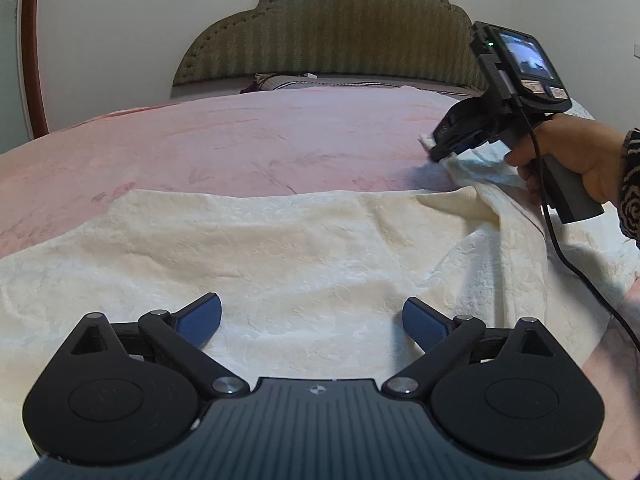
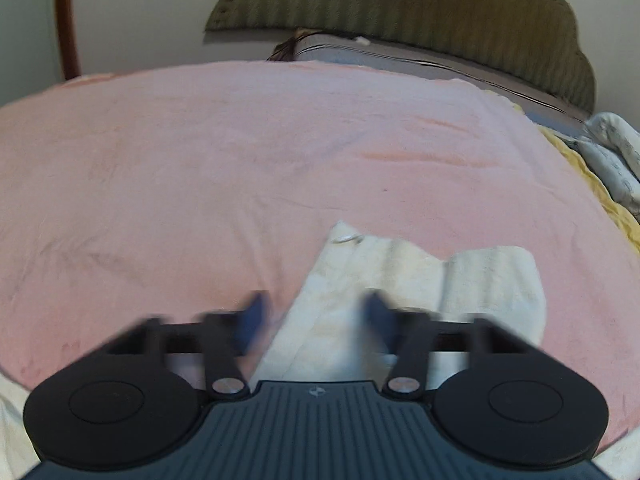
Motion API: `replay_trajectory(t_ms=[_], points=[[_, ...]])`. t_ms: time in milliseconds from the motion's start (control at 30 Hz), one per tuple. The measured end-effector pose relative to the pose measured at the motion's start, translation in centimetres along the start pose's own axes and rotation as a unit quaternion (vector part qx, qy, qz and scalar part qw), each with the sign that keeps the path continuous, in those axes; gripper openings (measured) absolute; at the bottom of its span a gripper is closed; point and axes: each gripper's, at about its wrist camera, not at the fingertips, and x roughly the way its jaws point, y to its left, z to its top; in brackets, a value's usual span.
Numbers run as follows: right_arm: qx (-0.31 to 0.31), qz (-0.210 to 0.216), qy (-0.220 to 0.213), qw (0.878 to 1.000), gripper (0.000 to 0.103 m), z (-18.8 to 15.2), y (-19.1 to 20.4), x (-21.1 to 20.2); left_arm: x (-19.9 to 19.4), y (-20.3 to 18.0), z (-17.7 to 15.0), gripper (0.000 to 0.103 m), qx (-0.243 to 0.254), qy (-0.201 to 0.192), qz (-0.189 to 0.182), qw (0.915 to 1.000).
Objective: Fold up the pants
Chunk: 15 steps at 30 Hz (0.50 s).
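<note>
The white pants (image 1: 280, 248) lie spread on my pink bed (image 1: 240, 136). My left gripper (image 1: 312, 322) is wide open above them and holds nothing. My right gripper (image 2: 312, 316) looks blurry. Its fingers sit around a pants end, but I cannot tell if they pinch it.

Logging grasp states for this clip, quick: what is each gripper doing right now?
Left gripper: open, holding nothing, over the cream pants.
Right gripper: at the raised pants end; grip cannot be told, its own view is blurred.
</note>
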Motion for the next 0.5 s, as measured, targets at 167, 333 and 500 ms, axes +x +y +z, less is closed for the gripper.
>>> replay_trajectory(t_ms=[167, 333, 500], points=[[0.079, 0.023, -0.051, 0.995, 0.007, -1.0, -3.5, -2.9, 0.1, -0.3, 0.1, 0.098, 0.009, -0.004, -0.018, 0.9998], [0.208, 0.053, -0.139, 0.967, 0.007, -4.1, -9.7, -9.7, -1.0, -0.6, -0.2, 0.097, 0.018, -0.04, -0.068, 0.9967], [0.315, 0.062, -0.171, 0.932, 0.007, -10.4, -16.6, -15.3, -2.6, -2.5, -0.2, 0.097, 0.055, -0.068, -0.121, 0.9888]])
